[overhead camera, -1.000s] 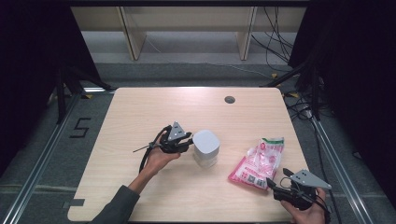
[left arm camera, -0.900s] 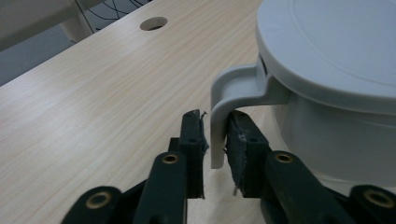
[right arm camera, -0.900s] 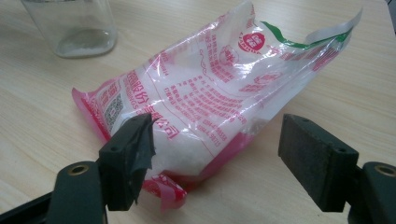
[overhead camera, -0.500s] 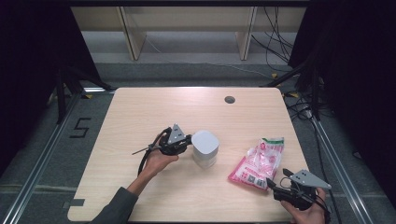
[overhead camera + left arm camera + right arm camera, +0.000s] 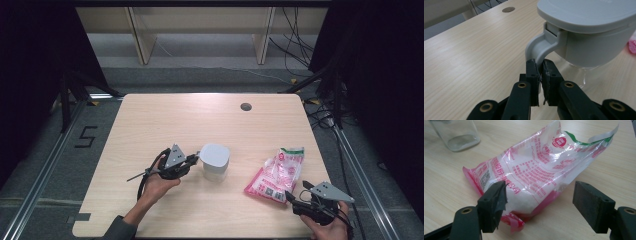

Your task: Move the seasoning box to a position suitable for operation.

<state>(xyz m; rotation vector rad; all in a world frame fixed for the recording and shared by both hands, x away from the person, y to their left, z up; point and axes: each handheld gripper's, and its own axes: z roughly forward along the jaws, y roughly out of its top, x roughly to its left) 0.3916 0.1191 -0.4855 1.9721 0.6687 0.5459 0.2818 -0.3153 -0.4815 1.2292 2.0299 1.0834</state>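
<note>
One jar (image 5: pixel 215 161) with a grey lid stands near the middle of the table (image 5: pixel 165 120); its glass body looks empty. Left of the jar, the left gripper (image 5: pixel 539 72) has just been closing and is clamped on the lid's handle (image 5: pixel 537 47). Right of the jar lies one opened bag (image 5: pixel 536 170) of white grains, its lower end between the parted jaws of the right gripper (image 5: pixel 540 202)

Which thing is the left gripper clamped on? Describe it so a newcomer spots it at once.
Start at the light wooden table and look near its middle front. There stands a clear container with a grey lid; the left gripper is shut on its curved grey handle. The pink-printed plastic bag lying to its right is flat and soft.
</note>
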